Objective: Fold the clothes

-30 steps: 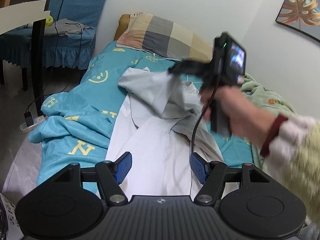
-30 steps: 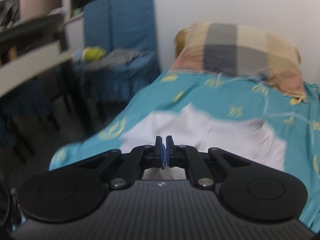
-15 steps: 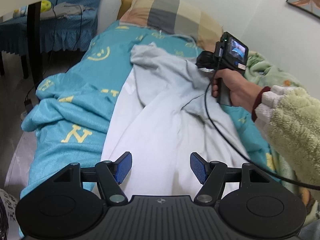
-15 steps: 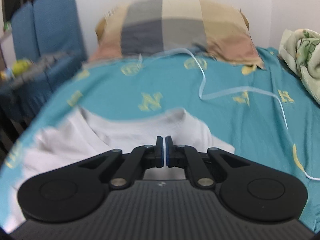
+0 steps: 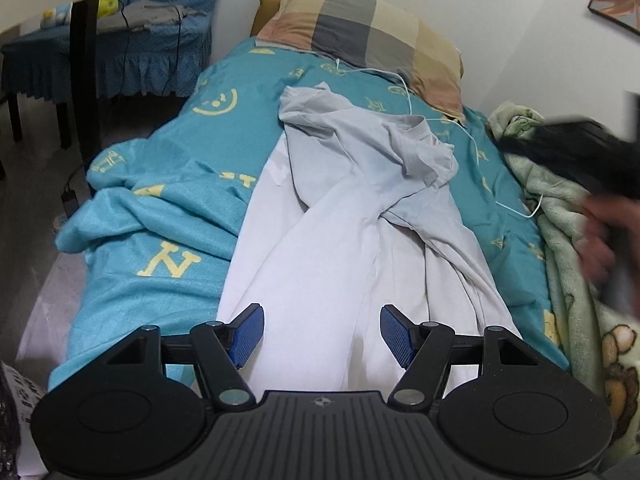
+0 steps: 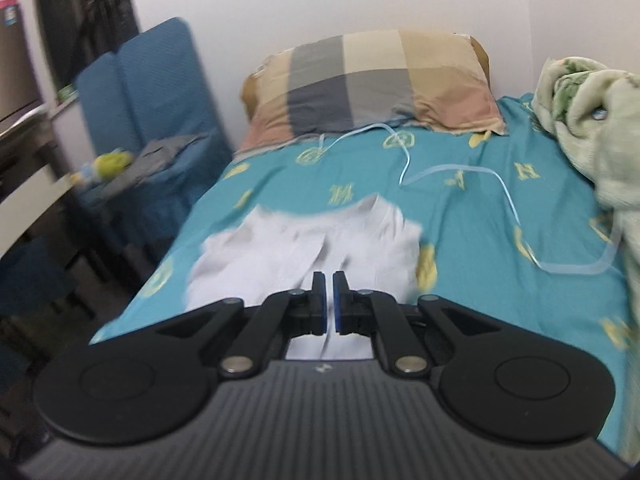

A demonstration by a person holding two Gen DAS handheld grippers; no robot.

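A pale grey-white shirt (image 5: 344,220) lies lengthwise on the teal bed, its upper part rumpled and folded over near the collar. My left gripper (image 5: 322,334) is open and empty, just above the shirt's near hem. My right gripper (image 6: 330,304) has its jaws nearly closed with a narrow gap, nothing between them, hovering over the shirt's top (image 6: 320,240). In the left wrist view the right gripper (image 5: 568,152) is a dark blur at the right edge, away from the shirt.
A checked pillow (image 5: 372,32) lies at the head of the bed. A white cable (image 6: 460,184) trails across the teal cover (image 5: 160,216). A green fleece blanket (image 5: 568,240) is heaped on the right. A blue-covered chair (image 5: 120,48) with clutter stands left.
The right gripper let go of the shirt's collar area and pulled back to the right; its jaws have parted slightly. The shirt now lies flat. The left gripper stayed open.
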